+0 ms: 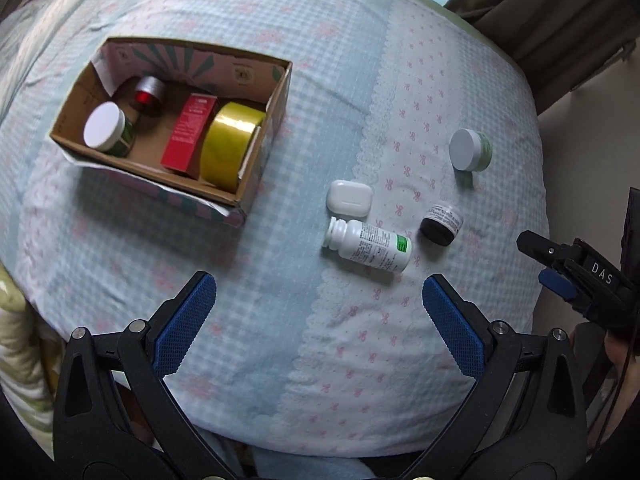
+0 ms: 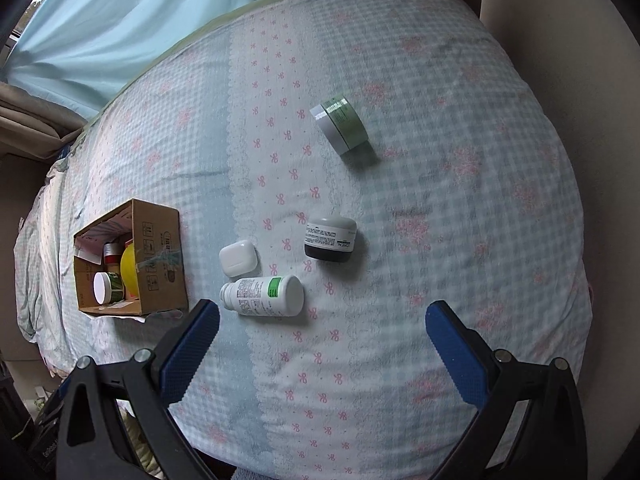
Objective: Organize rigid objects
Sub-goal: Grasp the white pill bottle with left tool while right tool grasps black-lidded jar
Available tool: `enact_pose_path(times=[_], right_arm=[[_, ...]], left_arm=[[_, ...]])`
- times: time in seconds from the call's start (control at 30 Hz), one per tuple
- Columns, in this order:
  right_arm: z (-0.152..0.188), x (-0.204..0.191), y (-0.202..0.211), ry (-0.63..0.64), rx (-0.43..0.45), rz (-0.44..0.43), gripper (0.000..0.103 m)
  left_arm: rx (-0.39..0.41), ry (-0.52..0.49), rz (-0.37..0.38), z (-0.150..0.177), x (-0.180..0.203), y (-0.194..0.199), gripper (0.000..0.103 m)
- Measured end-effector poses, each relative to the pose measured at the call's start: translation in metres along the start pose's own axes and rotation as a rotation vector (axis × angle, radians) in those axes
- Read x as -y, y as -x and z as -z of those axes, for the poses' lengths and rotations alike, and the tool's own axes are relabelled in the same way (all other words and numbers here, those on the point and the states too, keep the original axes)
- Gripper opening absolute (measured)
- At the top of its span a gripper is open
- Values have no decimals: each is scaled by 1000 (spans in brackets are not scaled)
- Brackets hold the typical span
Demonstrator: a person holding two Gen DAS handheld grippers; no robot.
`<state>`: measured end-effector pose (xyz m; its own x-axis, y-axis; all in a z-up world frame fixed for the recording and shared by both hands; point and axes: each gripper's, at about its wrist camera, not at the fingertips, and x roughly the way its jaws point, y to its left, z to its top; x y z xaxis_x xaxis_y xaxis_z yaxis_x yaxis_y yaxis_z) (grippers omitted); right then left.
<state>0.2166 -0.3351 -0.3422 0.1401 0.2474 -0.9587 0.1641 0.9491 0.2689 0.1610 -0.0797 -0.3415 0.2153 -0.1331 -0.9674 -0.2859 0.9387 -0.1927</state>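
A cardboard box [image 1: 256, 168] [image 2: 160, 256] sits on the bed and holds a white-lidded jar [image 1: 105, 128], a silver and red jar [image 1: 149, 92], a red carton [image 1: 190, 132] and a gold tape roll [image 1: 228, 144]. Loose on the sheet lie a white earbud case [image 1: 349, 198] [image 2: 237, 258], a white pill bottle on its side [image 1: 370, 245] [image 2: 264, 290], a small dark jar [image 1: 441, 225] [image 2: 330, 239] and a green jar with white lid [image 1: 469, 155] [image 2: 340, 124]. My left gripper [image 1: 318, 312] is open and empty above the sheet. My right gripper [image 2: 322, 344] is open and empty near the bottle; it also shows in the left wrist view [image 1: 556, 270].
The bed is covered with a blue checked sheet [image 1: 320, 40] with pink bows. A light blue curtain [image 2: 120, 20] hangs behind it. A dark curtain [image 1: 560, 4] and a beige wall [image 2: 560, 40] border the right side.
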Motion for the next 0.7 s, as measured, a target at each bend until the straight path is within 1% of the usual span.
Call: enact_pose_path(times=[0.17,0.23,0.37,0.4,0.47,0.57,0.67,0.7], right_arm=[[-19,12,-37,-22,-41,-33,103],[-26,15,-53,-31,-55,-33,103],[-37,24,-83,-69,-82,-51,103],[-39,25,-91,-74,-90,-53,102],[-43,25,-104,-80,-104,-54,99],[-46,25,-118,-93,-122,-60,98],[-48,25,-129,-104,-140,-63,98],[-49,24,-132,-106,-148,-63,98]], left_arm=[[-104,230,77,1,3,-64,103],[-138,319,103,3,2,-89,103],[-190,487,155,8,0,-135,102],[-198,527,165,9,0,-145,101],[-205,593,175,9,0,-160,97],[-208,683,194,12,1,-179,90],[-223,720,198,11,7,-192,84],[-229,724,199,10,10,-196,80]])
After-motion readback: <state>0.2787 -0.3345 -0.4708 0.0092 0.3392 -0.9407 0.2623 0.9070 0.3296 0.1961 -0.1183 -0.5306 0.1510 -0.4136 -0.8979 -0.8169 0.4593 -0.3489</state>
